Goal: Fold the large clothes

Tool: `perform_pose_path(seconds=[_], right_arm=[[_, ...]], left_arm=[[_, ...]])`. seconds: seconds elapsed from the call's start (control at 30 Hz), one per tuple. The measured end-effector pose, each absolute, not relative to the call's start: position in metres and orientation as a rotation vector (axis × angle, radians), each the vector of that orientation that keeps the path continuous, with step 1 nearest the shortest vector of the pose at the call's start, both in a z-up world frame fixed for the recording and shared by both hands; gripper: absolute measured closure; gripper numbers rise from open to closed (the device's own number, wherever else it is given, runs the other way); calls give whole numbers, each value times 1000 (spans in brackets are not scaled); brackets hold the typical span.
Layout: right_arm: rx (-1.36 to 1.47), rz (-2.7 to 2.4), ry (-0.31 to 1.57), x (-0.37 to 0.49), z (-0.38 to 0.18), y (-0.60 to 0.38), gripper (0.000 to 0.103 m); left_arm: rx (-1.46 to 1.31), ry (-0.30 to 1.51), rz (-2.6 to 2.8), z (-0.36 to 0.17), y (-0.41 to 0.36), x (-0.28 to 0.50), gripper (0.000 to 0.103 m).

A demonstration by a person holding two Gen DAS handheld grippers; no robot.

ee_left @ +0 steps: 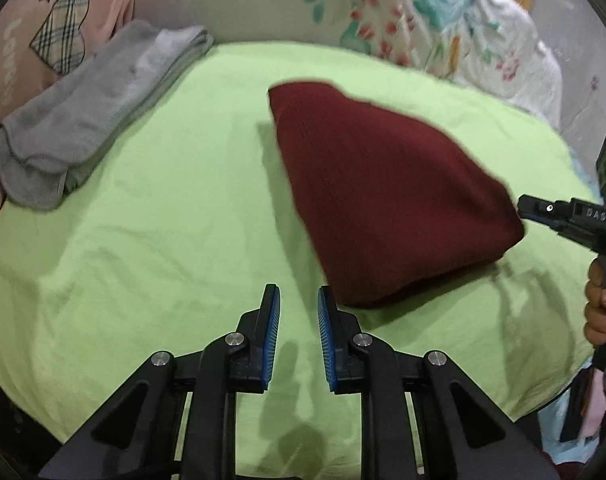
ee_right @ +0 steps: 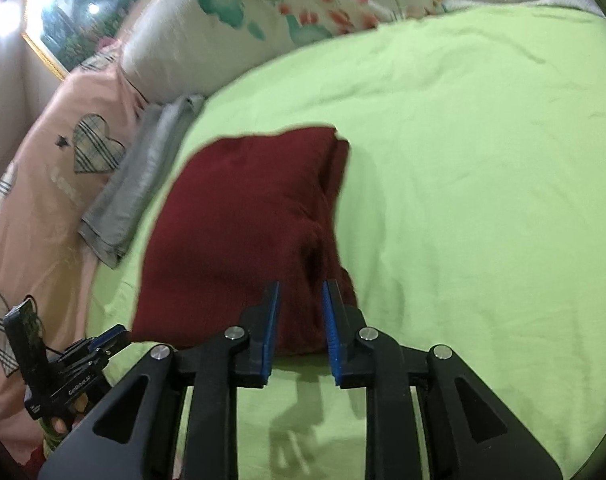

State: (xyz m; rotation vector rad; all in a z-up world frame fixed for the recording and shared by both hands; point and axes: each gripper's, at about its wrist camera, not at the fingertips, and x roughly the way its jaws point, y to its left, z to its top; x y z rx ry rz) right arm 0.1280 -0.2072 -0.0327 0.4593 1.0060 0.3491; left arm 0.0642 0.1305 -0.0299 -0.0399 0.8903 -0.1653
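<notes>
Folded dark-red knit garment (ee_left: 383,192) lies mid-bed on the lime-green sheet (ee_left: 163,220), long axis running near to far. Left gripper (ee_left: 299,300), jaws slightly apart and empty, sits just left of its near edge. Right gripper (ee_right: 301,296), likewise parted and empty, hangs over its near right corner, marginally nearer.

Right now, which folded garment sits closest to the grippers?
The dark red garment mid-sheet, just ahead of both grippers. The grey garment lies further off beside the pink pillow.
</notes>
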Motion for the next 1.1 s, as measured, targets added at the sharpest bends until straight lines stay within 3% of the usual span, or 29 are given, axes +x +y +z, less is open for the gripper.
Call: perform_pose_path(seconds=[0.2,0.37,0.4,0.53,0.67,0.87,1.1], right_arm=[[381,474,968,130,-18,-171,80],[370,375,1082,146,-57,-169,81],[387,364,1101,148,-64,-171,85],[424,370,1117,145,-79,-175,88],[421,381,1119,146,-67,-172,86],[366,405,963,174,-21,-159,84],[369,358,1070,209,-76,-151,84]], left_arm=[[-10,805,-306,-11,100,81,84],[105,911,-296,-50,72,108,83],[124,919,-285,-57,69,109,82],[152,908,-279,-57,64,105,82],[155,910,-270,-58,62,105,81],[154,910,-264,-59,63,106,78],[149,912,-265,-59,63,104,77]])
